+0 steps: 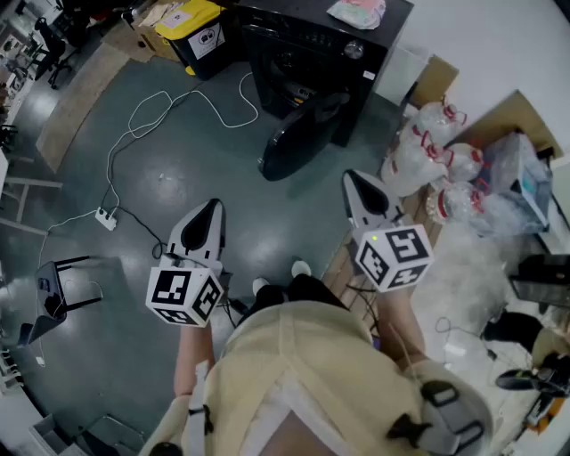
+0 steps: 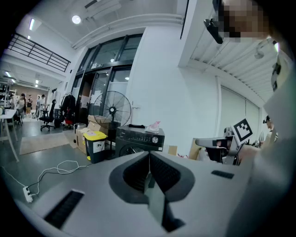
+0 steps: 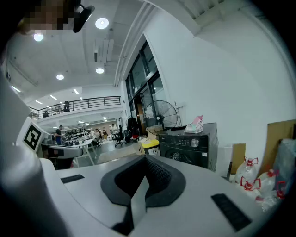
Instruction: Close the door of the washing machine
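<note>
We stand on a grey-green floor (image 1: 178, 178) in an open workshop, with a white wall (image 1: 499, 44) along its far right edge. The head view shows the black washing machine (image 1: 312, 40) at the far edge of the floor, against that wall. Its round door (image 1: 298, 138) stands wide open, out over the floor toward us. A pink cloth (image 1: 358, 11) lies on the machine's top. Left of the machine stands a yellow-lidded bin (image 1: 198, 31). A white cable (image 1: 174, 102) loops across the floor to a power strip (image 1: 107, 218). At the floor's right edge, clear bottles (image 1: 427, 156) with red caps sit beside cardboard (image 1: 436, 80).

We hold the left gripper (image 1: 212, 209) and the right gripper (image 1: 354, 183) side by side, both pointing toward the machine and well apart from the door. Only the gripper views settle the jaws. In each, the two ridged pads (image 2: 164, 172) meet along one seam, clenched with nothing between them.

Those views also give what the head view lacks: a standing fan (image 2: 112, 109) beside the machine, tall windows (image 2: 104, 74), ceiling lights (image 3: 101, 22) and people (image 3: 59, 132) far off. They show the machine's knob (image 3: 194, 143), but the gripper bodies cover most of its front, so we cannot make out the door there.
</note>
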`<act>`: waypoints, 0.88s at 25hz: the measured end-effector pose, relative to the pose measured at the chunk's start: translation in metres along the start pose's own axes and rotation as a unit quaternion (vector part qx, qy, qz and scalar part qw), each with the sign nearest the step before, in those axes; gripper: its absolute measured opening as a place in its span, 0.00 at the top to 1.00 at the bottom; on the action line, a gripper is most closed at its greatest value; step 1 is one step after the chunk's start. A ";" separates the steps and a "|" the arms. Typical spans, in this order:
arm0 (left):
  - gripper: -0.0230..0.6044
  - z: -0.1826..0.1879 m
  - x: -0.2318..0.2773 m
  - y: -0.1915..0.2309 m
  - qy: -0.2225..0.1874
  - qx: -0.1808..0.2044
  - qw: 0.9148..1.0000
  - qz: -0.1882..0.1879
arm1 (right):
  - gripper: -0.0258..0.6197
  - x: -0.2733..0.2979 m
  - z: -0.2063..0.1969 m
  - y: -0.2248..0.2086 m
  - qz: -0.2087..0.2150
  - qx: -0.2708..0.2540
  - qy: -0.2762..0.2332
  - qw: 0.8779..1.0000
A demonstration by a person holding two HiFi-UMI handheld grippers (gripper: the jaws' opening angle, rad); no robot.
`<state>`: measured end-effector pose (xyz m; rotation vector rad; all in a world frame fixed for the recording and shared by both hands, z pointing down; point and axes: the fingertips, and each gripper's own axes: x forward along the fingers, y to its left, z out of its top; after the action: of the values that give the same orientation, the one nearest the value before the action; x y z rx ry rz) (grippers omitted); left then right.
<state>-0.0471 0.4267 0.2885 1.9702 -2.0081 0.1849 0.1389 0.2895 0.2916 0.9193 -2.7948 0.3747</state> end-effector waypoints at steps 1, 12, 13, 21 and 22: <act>0.95 -0.001 0.003 -0.002 0.000 0.001 1.000 0.000 | 0.95 0.001 0.000 -0.002 0.002 -0.002 0.000 1.000; 0.94 -0.013 0.031 -0.010 0.015 -0.028 0.999 -0.032 | 0.95 0.015 -0.012 -0.008 0.012 0.010 0.016 1.000; 0.91 -0.012 0.034 -0.010 0.015 -0.024 0.999 -0.036 | 0.95 0.017 -0.014 -0.008 0.011 0.014 0.018 1.000; 0.81 -0.014 0.059 0.009 0.022 0.007 0.997 -0.067 | 0.95 0.040 -0.021 0.006 -0.002 0.019 0.035 0.999; 0.80 -0.015 0.062 0.012 0.024 0.013 0.997 -0.072 | 0.95 0.044 -0.022 0.009 -0.003 0.019 0.039 0.999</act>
<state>-0.0572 0.3725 0.3235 2.0955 -1.8350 0.2247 0.1008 0.2787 0.3217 0.9010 -2.7225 0.4537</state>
